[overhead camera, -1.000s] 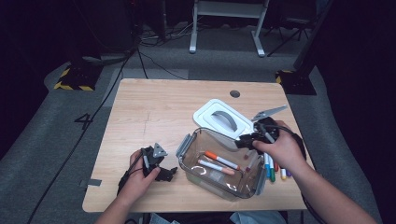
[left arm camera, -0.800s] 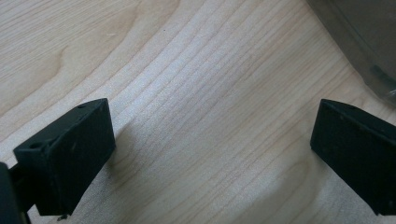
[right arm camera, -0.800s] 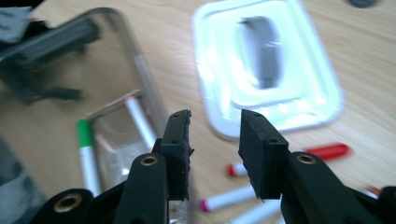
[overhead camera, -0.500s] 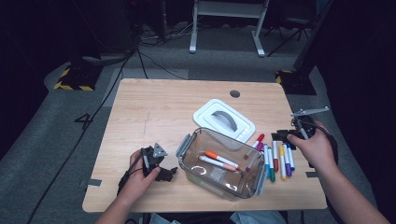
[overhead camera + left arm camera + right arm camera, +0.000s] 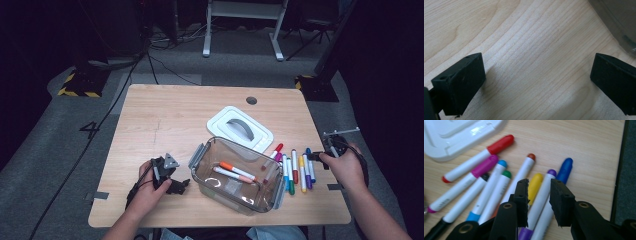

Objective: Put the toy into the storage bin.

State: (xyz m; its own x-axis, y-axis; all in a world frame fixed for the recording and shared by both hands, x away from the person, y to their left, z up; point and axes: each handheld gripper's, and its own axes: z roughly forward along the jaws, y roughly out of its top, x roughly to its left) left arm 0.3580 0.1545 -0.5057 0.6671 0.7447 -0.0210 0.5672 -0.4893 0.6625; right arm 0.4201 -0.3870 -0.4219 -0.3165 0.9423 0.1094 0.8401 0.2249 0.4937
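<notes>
Several coloured markers (image 5: 295,170) lie side by side on the table, right of a clear plastic box (image 5: 270,196). In the box rest an orange-capped marker (image 5: 235,168) and two others. My right gripper (image 5: 315,156) hovers low over the right end of the row. In the right gripper view its jaws (image 5: 539,192) stand narrowly apart above the purple-capped marker (image 5: 551,173), between the yellow one (image 5: 535,182) and the blue one (image 5: 565,168). They have just been closing and press on nothing. My left gripper (image 5: 181,183) rests left of the box, open wide (image 5: 536,82) over bare wood.
The box's white lid (image 5: 240,127) with a grey handle lies behind the box, and its corner (image 5: 456,135) is close to the red-capped marker (image 5: 500,144). The table's right edge (image 5: 621,170) runs just beyond the blue marker. A corner of the box (image 5: 621,22) is near my left gripper.
My right gripper has moved from over the box's right rim to the right and down, to the far end of the marker row. The left gripper has stayed where it was.
</notes>
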